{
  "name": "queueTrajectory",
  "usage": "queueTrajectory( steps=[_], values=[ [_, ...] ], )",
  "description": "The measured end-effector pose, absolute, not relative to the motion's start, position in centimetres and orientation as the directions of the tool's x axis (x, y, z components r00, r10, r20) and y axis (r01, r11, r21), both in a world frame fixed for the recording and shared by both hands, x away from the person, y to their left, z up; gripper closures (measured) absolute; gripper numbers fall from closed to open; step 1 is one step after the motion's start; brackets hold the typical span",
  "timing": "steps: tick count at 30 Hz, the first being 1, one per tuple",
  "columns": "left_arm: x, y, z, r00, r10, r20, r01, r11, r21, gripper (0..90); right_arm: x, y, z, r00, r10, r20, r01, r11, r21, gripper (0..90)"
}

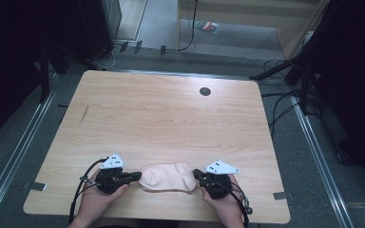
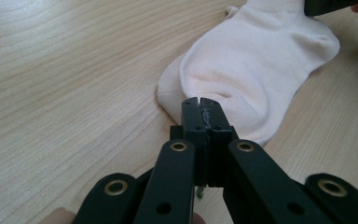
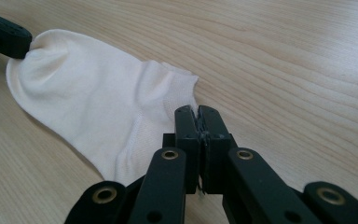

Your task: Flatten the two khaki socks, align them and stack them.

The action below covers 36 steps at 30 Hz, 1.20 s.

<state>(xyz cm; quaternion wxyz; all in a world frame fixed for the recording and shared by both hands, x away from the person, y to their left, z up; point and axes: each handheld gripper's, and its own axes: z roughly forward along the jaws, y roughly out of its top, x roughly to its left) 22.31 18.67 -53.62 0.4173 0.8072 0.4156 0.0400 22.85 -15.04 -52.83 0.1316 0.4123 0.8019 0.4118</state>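
A cream sock [image 1: 167,177] lies flat near the table's front edge, stretched between my two grippers. My left gripper [image 1: 137,176] is shut on its toe end, and in the left gripper view the jaws [image 2: 199,101] meet over the sock's [image 2: 256,60] rounded edge. My right gripper [image 1: 196,173] is shut on the cuff end; in the right gripper view its tips [image 3: 196,110] pinch the sock's [image 3: 88,88] ribbed border. The left gripper [image 3: 4,32] shows at the sock's far end in the right gripper view. A hand holds each gripper from below.
The wooden table [image 1: 161,114] has a round black hole [image 1: 205,91] at the back right and a dark streak [image 1: 84,114] at the left. Its front edge runs just under the hands. Cables and dark stands lie on the floor around it.
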Motion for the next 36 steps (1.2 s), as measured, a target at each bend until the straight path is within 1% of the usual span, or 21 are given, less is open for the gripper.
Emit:
queueTrajectory(
  steps=[9, 16, 19, 27, 31, 34, 35, 36],
  values=[
    [22.4, 18.5, -54.0, 0.649, 0.715, -0.262, 0.636, -0.320, 0.703, 90.0, 23.2, -14.8, -53.5, -0.623, 0.774, 0.111, 0.543, 0.326, 0.774, 88.6],
    [22.2, 18.6, -53.7, 0.657, 0.707, -0.261, 0.625, -0.317, 0.713, 90.0, 22.9, -14.8, -52.5, -0.631, 0.770, 0.093, 0.489, 0.301, 0.819, 88.7],
    [22.0, 18.8, -53.5, 0.665, 0.697, -0.268, 0.619, -0.313, 0.720, 90.0, 22.9, -14.9, -52.3, -0.625, 0.775, 0.094, 0.482, 0.288, 0.828, 88.7],
    [22.0, 19.2, -53.3, 0.672, 0.691, -0.265, 0.614, -0.320, 0.721, 90.0, 23.6, -14.3, -53.1, -0.632, 0.770, 0.090, 0.497, 0.313, 0.810, 88.7],
    [22.1, 19.1, -53.6, 0.672, 0.691, -0.266, 0.622, -0.333, 0.708, 90.0, 24.0, -14.5, -53.7, -0.627, 0.773, 0.097, 0.521, 0.323, 0.790, 88.3],
    [22.1, 18.8, -53.9, 0.679, 0.689, -0.254, 0.622, -0.356, 0.697, 90.0, 24.1, -14.7, -54.0, -0.624, 0.773, 0.114, 0.540, 0.321, 0.778, 86.6],
    [22.1, 18.7, -54.0, 0.680, 0.689, -0.250, 0.621, -0.361, 0.696, 90.0, 24.2, -14.7, -54.1, -0.626, 0.771, 0.116, 0.541, 0.322, 0.777, 83.9],
    [22.1, 18.6, -54.1, 0.680, 0.689, -0.249, 0.620, -0.360, 0.697, 89.0, 24.2, -14.7, -54.1, -0.627, 0.769, 0.124, 0.544, 0.318, 0.777, 78.0]
  ],
)
